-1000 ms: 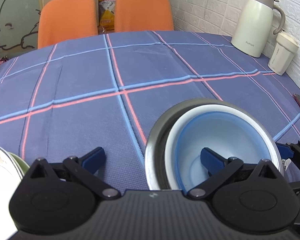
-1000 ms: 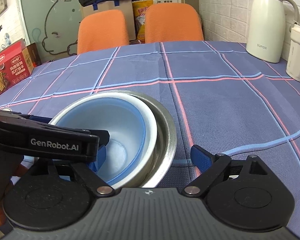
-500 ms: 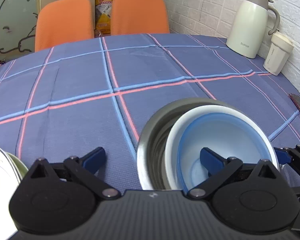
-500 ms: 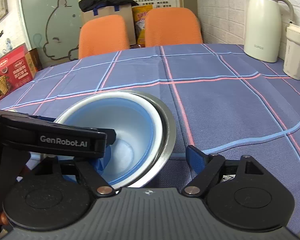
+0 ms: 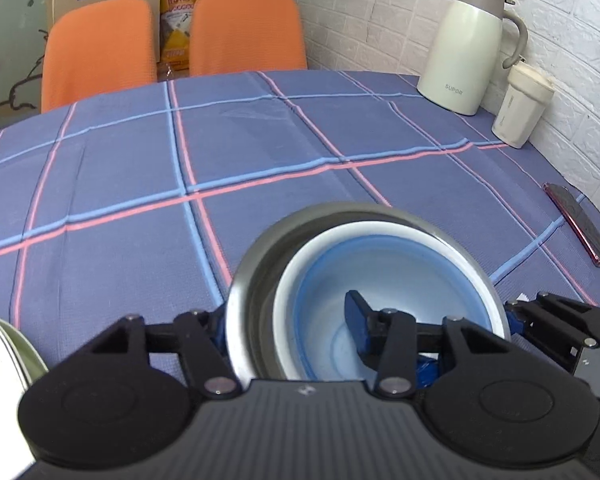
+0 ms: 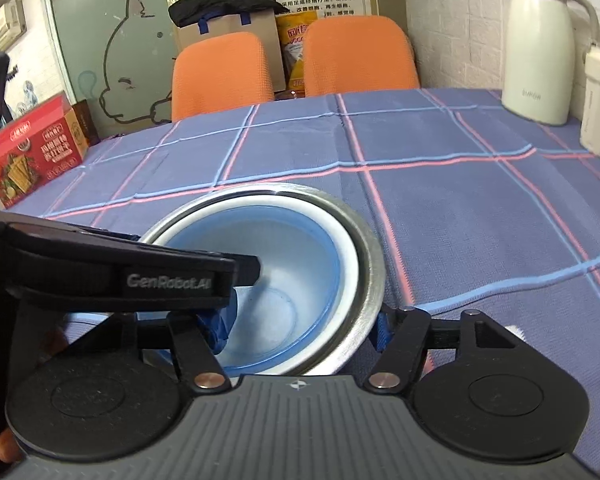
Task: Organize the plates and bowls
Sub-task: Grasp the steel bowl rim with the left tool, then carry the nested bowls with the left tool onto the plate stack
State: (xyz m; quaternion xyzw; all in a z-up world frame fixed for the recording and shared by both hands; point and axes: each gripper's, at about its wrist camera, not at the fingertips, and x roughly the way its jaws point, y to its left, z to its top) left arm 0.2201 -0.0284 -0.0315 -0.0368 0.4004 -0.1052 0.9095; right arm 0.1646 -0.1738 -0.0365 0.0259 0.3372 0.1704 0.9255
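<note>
A steel bowl [image 5: 252, 264] holds a white bowl [image 5: 324, 240] with a blue bowl [image 5: 400, 280] nested inside, low on the checked tablecloth. My left gripper [image 5: 288, 320] is shut on the stack's left wall, one finger outside the steel rim, the other inside the blue bowl. My right gripper [image 6: 300, 332] is shut on the opposite wall of the steel bowl [image 6: 368, 272], its left finger inside the blue bowl [image 6: 284, 264]. Each gripper shows in the other's view. A white plate [image 5: 0, 356] on a green one peeks in at lower left.
A cream thermos jug [image 5: 468, 48] and a lidded cup [image 5: 524, 108] stand by the brick wall at right. A phone [image 5: 580, 224] lies near the table's right edge. A red box [image 6: 36, 152] sits far left. Two orange chairs [image 5: 244, 32] stand behind the table.
Both grippers have closed from wide open onto the walls of the bowl stack. Both cameras have tilted up, showing more of the chairs and wall.
</note>
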